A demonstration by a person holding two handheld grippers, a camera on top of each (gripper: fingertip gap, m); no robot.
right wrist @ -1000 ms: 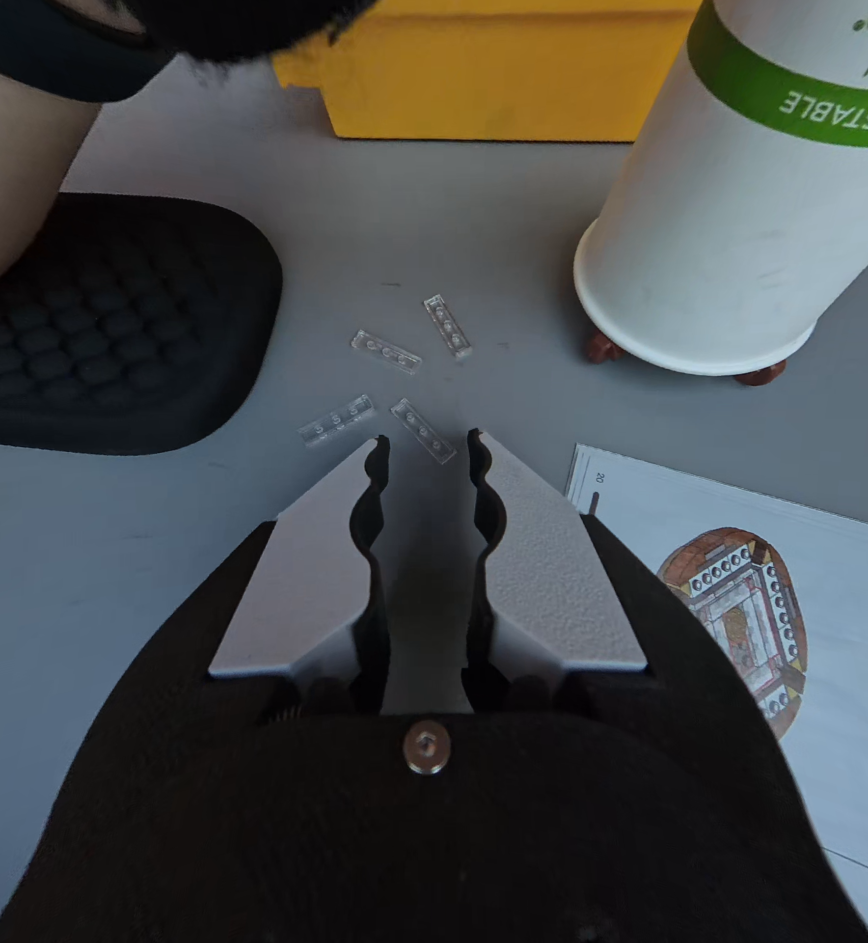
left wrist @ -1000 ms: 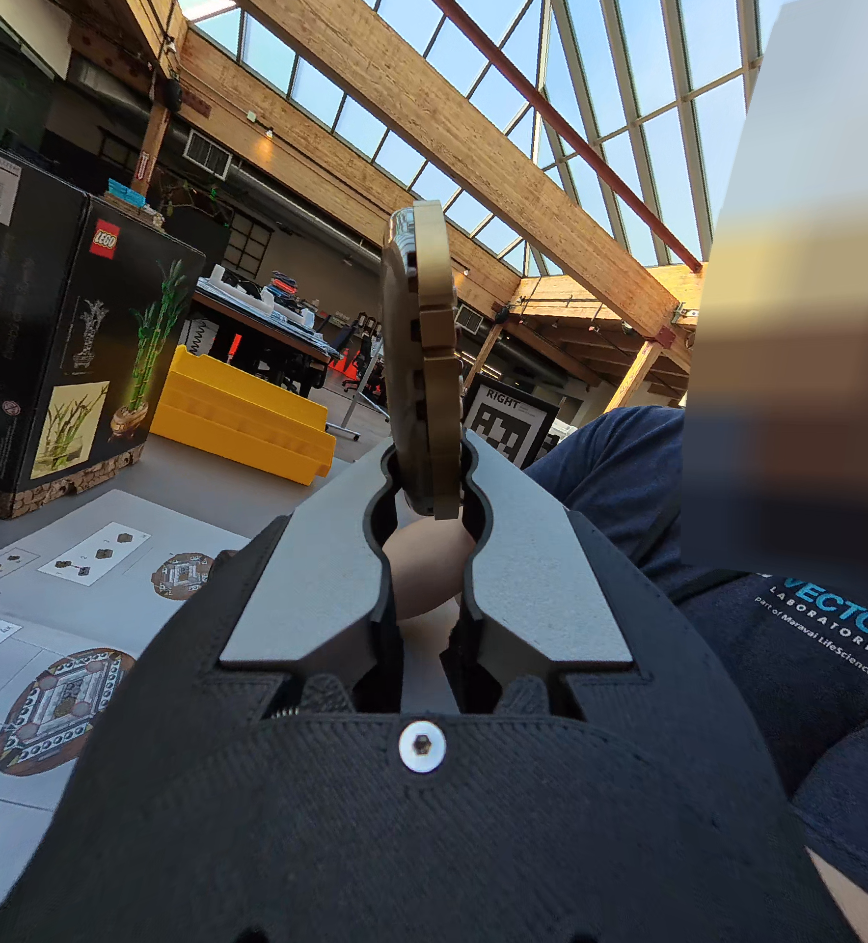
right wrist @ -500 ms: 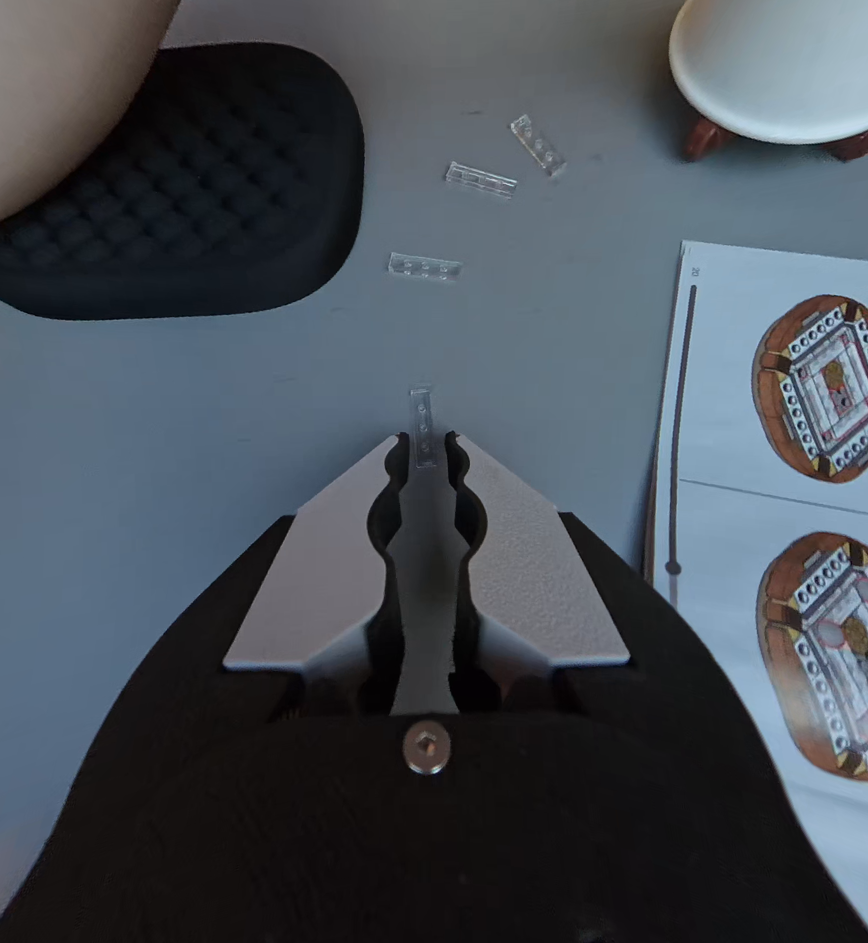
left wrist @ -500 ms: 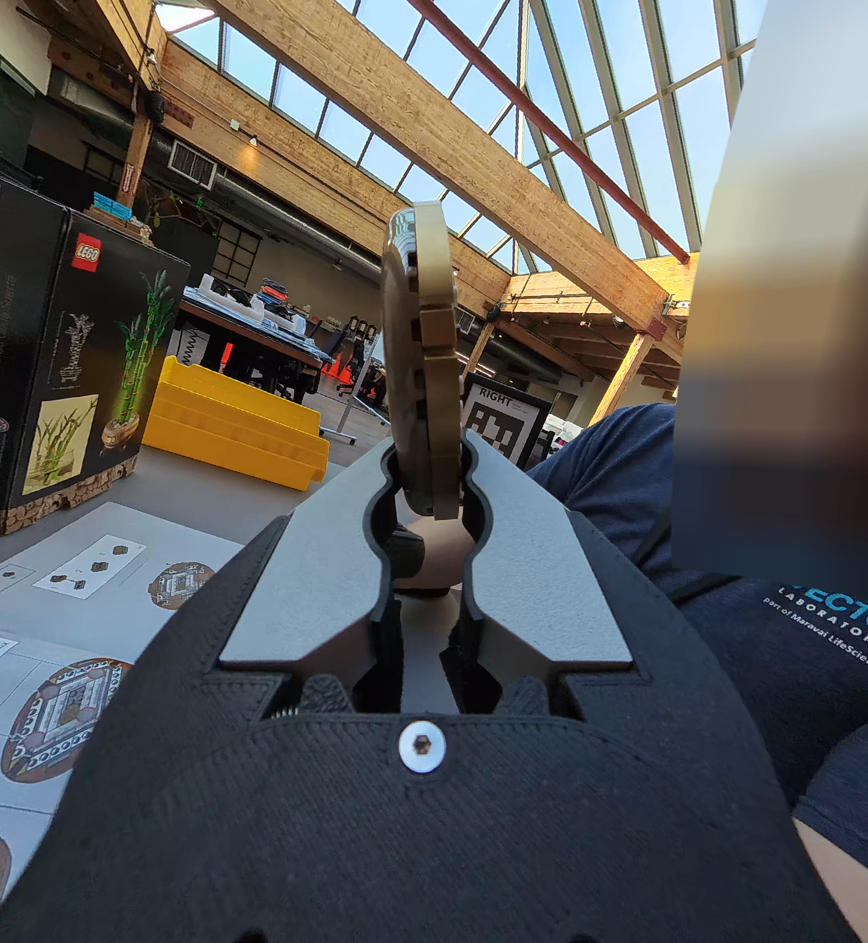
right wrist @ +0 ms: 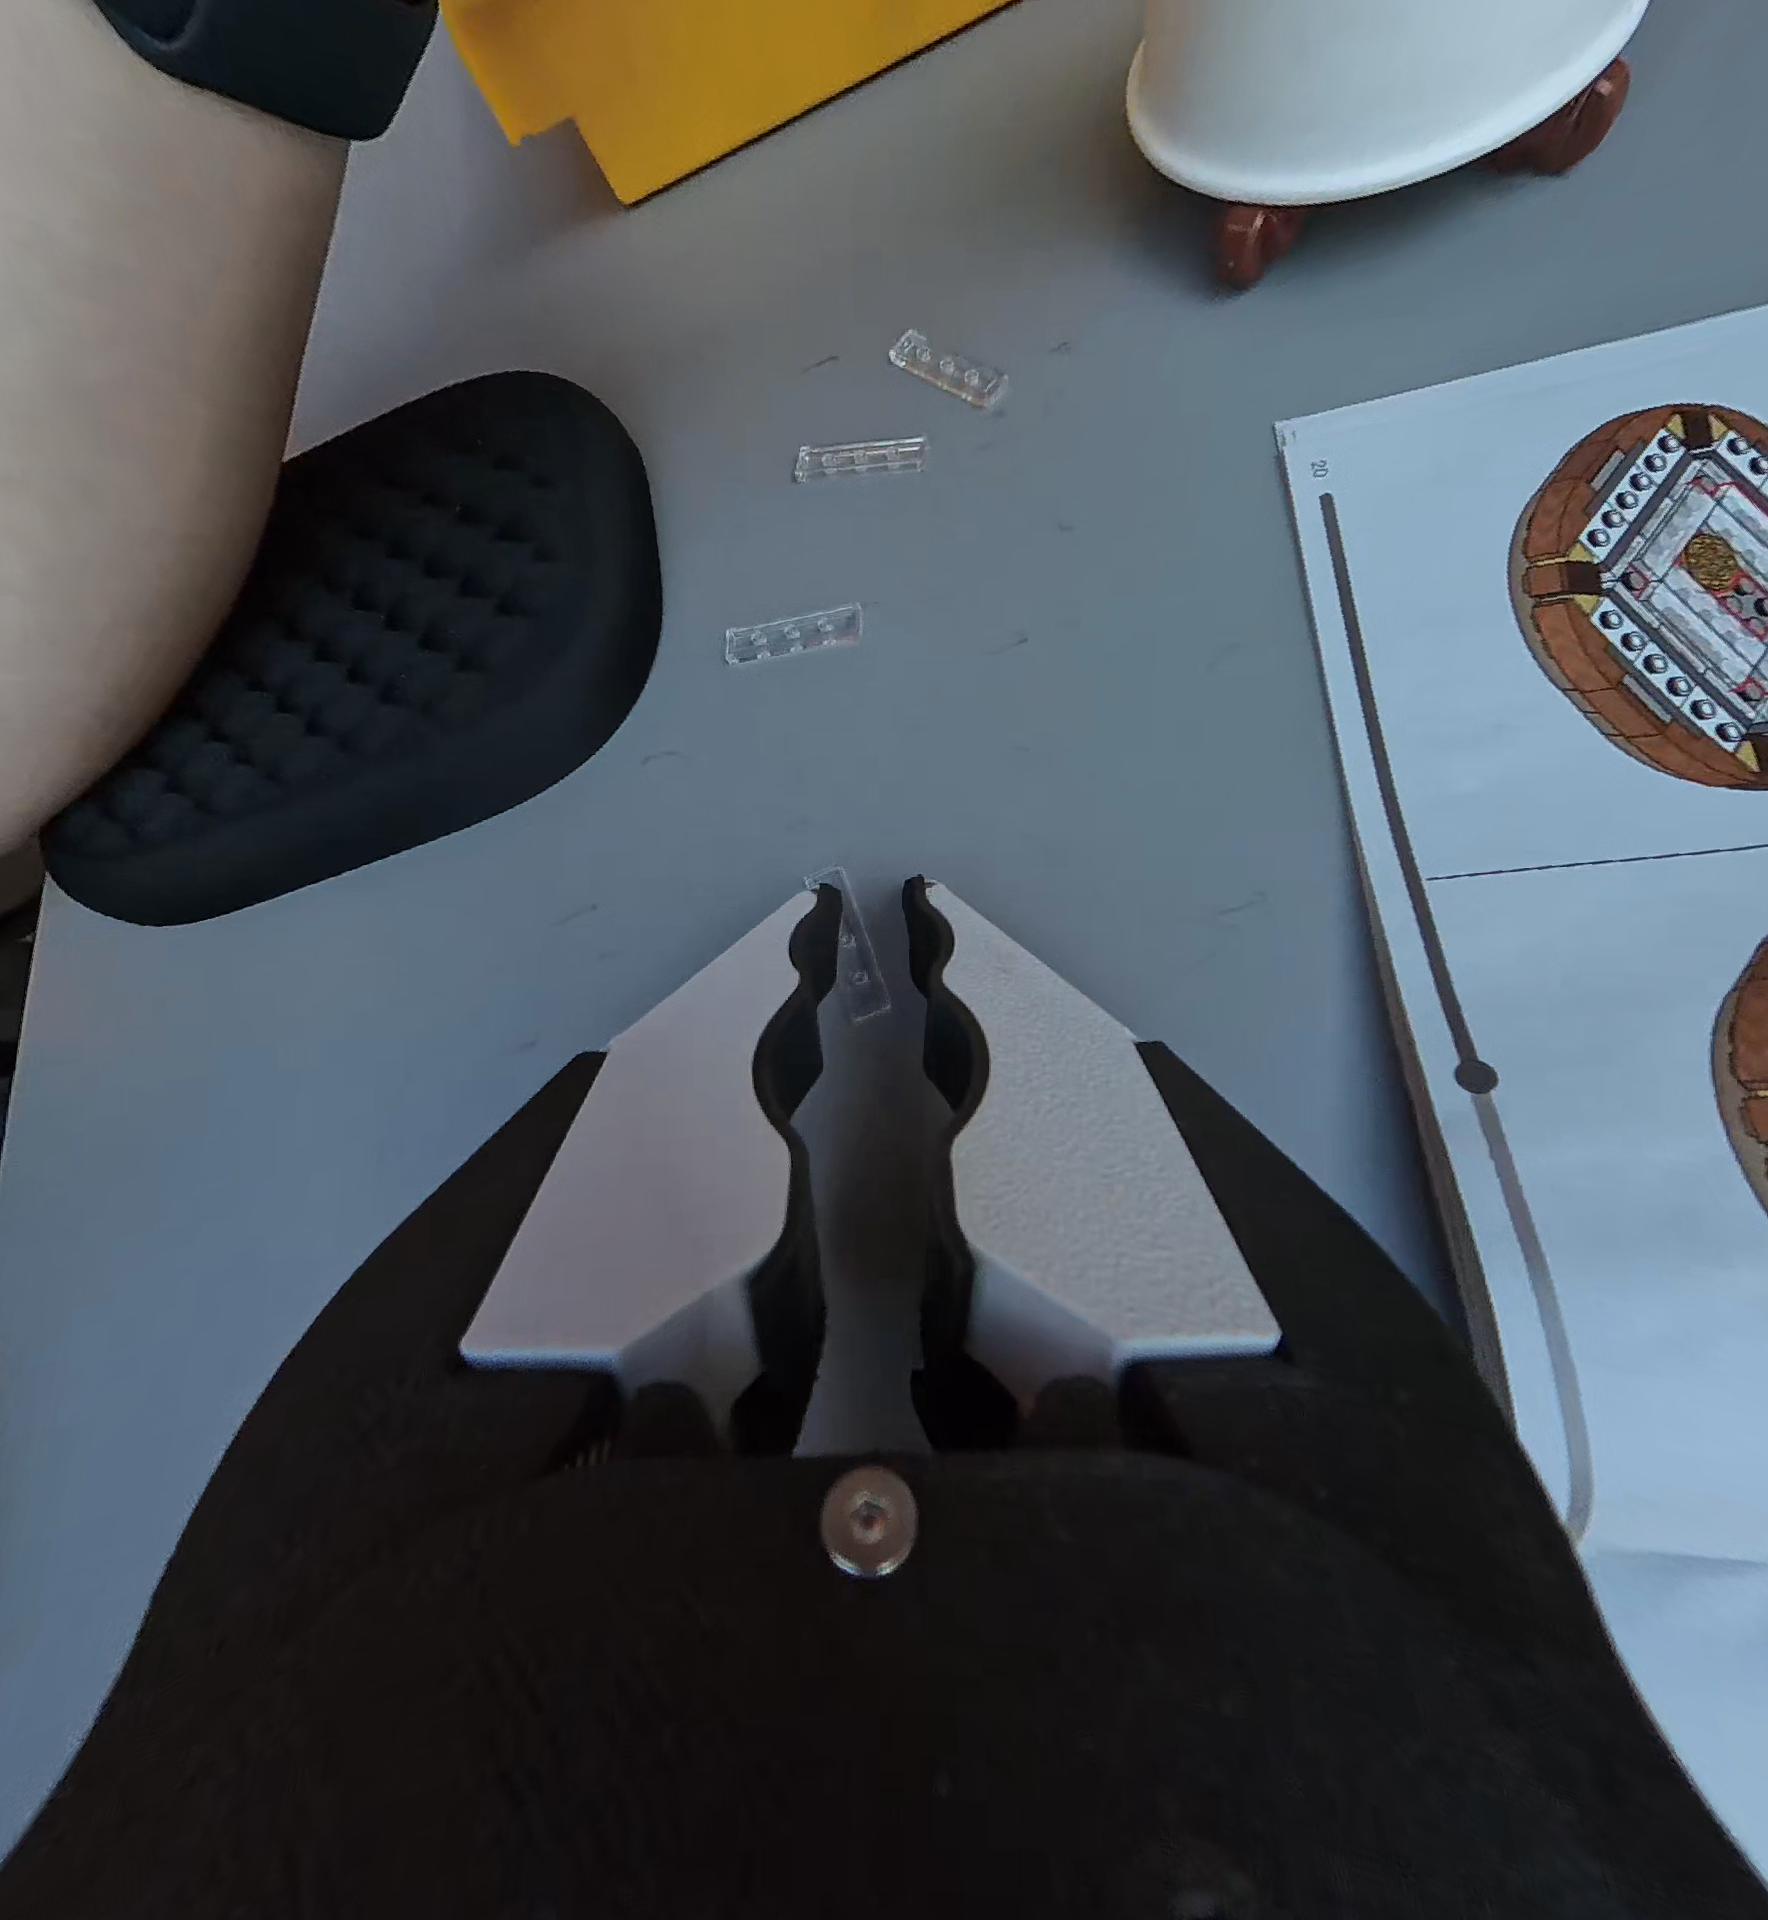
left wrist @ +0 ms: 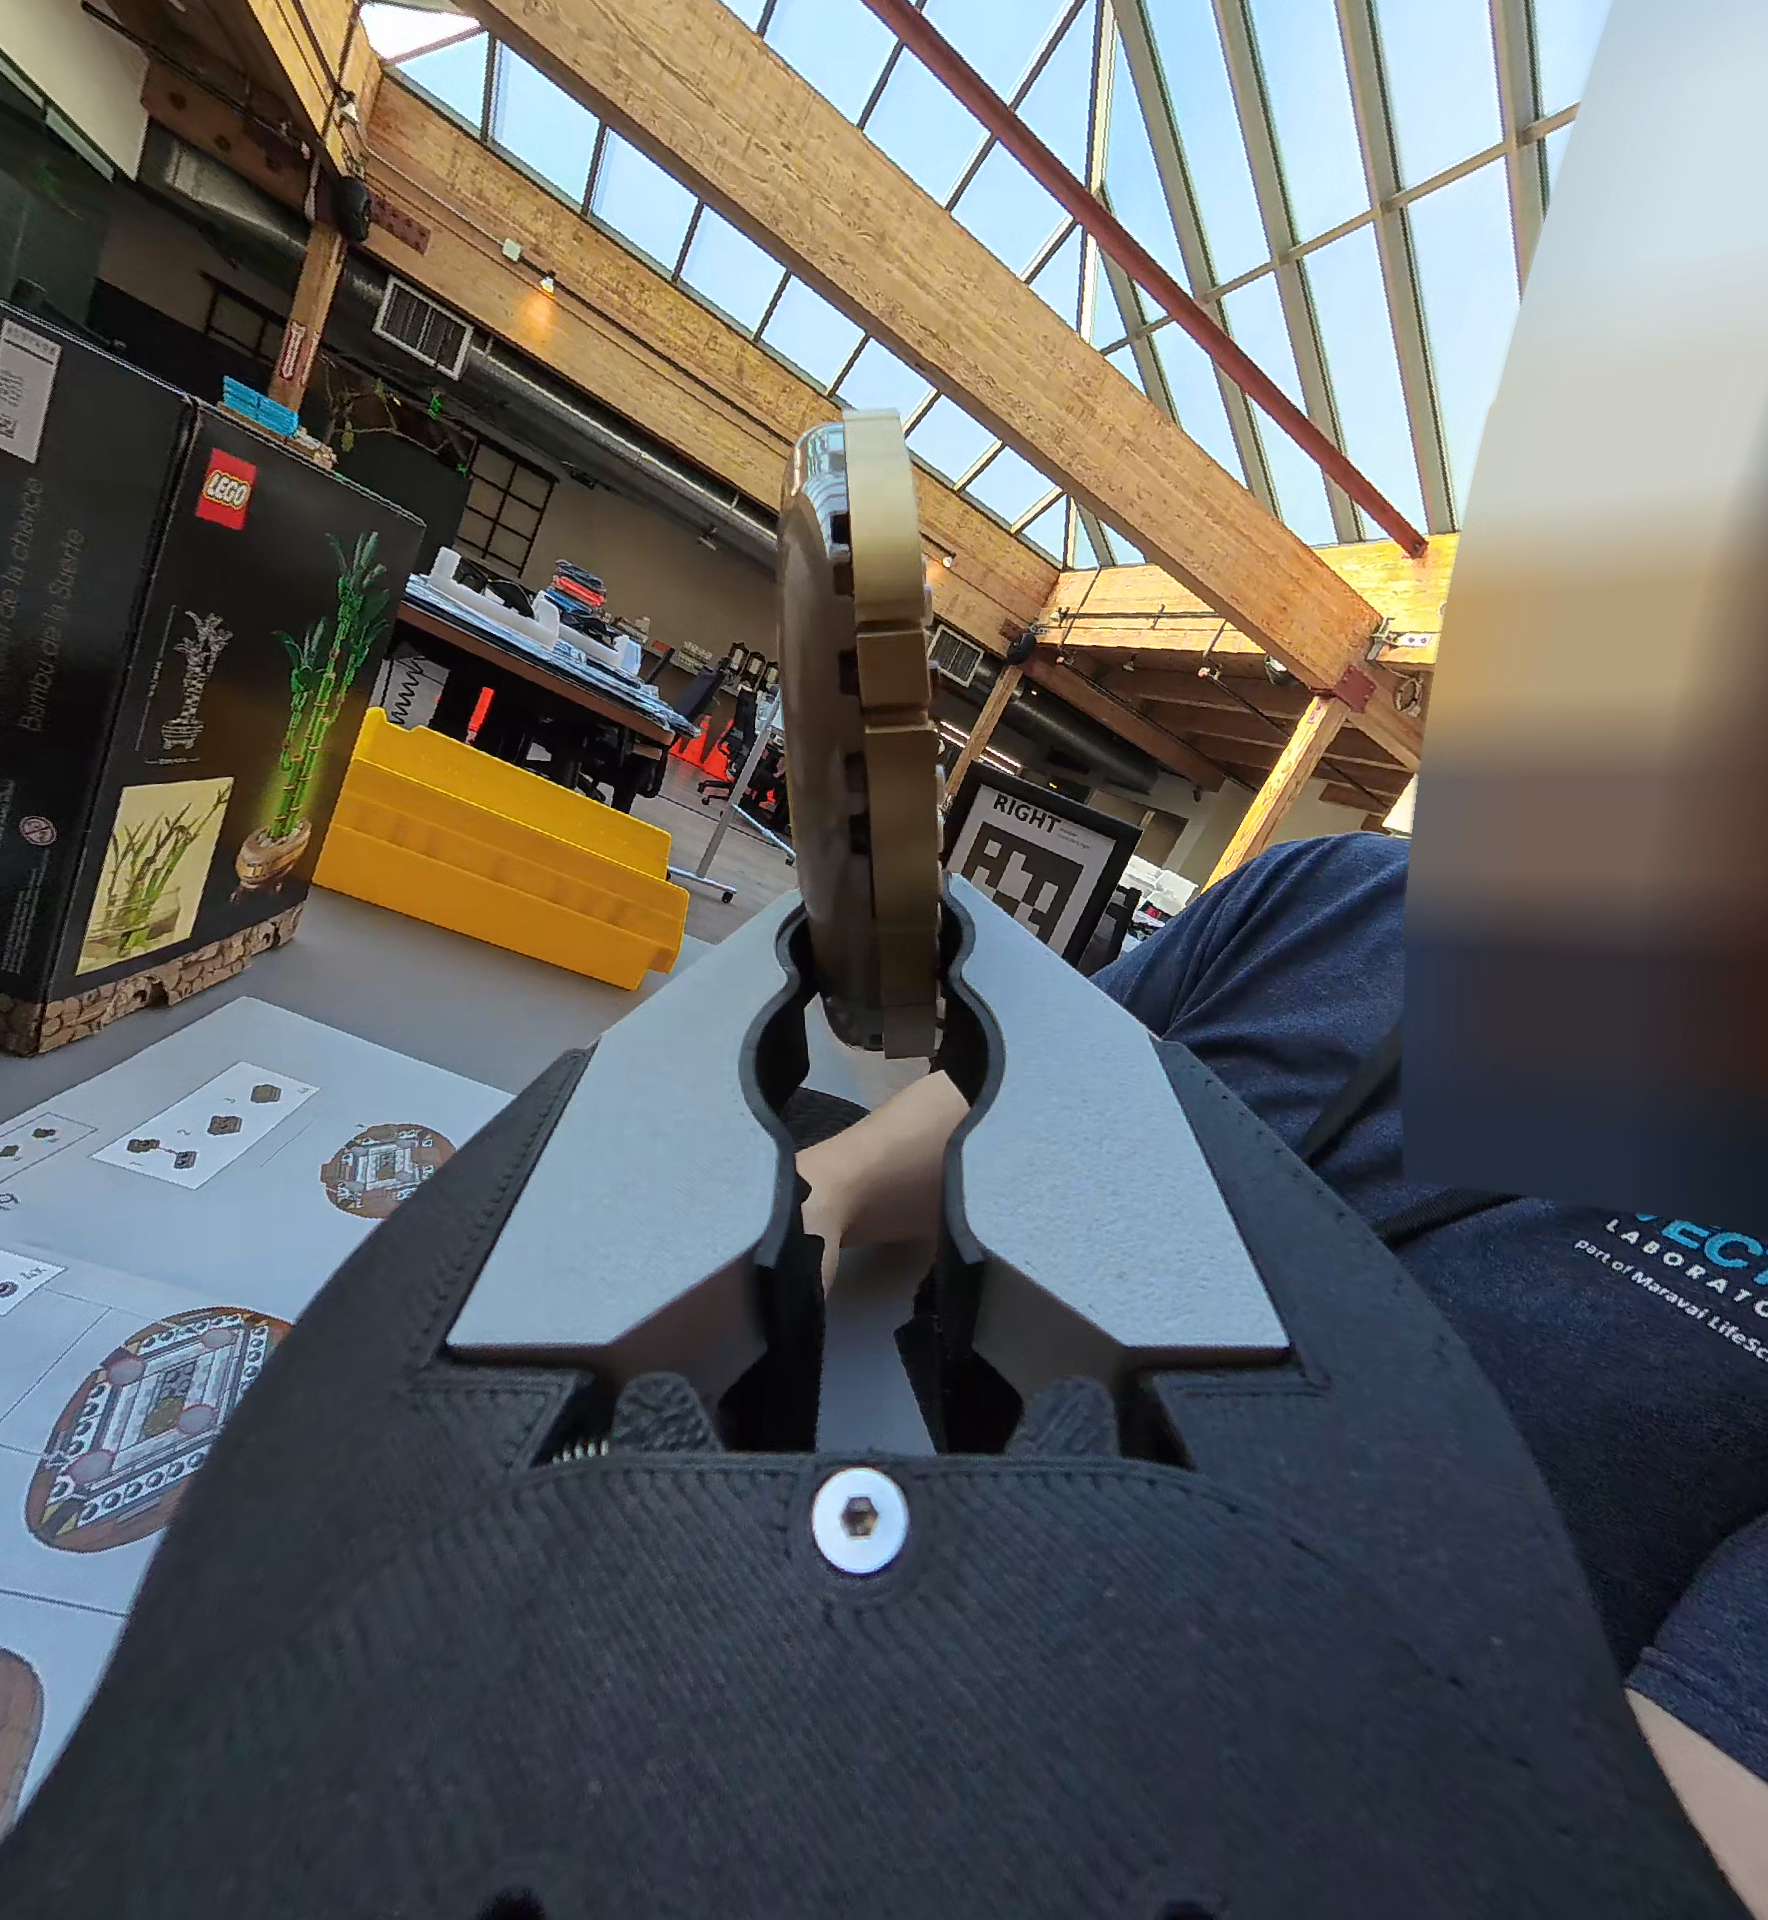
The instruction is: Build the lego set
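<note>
Now the right gripper has a clear plate lying between its fingers, which have parted a little since half a second ago, when they were pinched narrow around it. The plate leans against the left finger with a gap on the other side, so whether it is actually gripped I cannot tell. A second ago all four clear plates lay loose on the grey table ahead of the open fingers. Three clear plates remain there, well apart from the gripper: one nearest, one beyond it, one farthest. A black textured pad sits to their left under a forearm, an instruction booklet to the right, and a white cup stands over two brown pieces at the top, beside a yellow bin.

Over on the other side, the left gripper stays clamped on the round tan lego base, held upright on edge above the table, much as it was a second ago. One black lego box and a yellow bin stand behind it.
</note>
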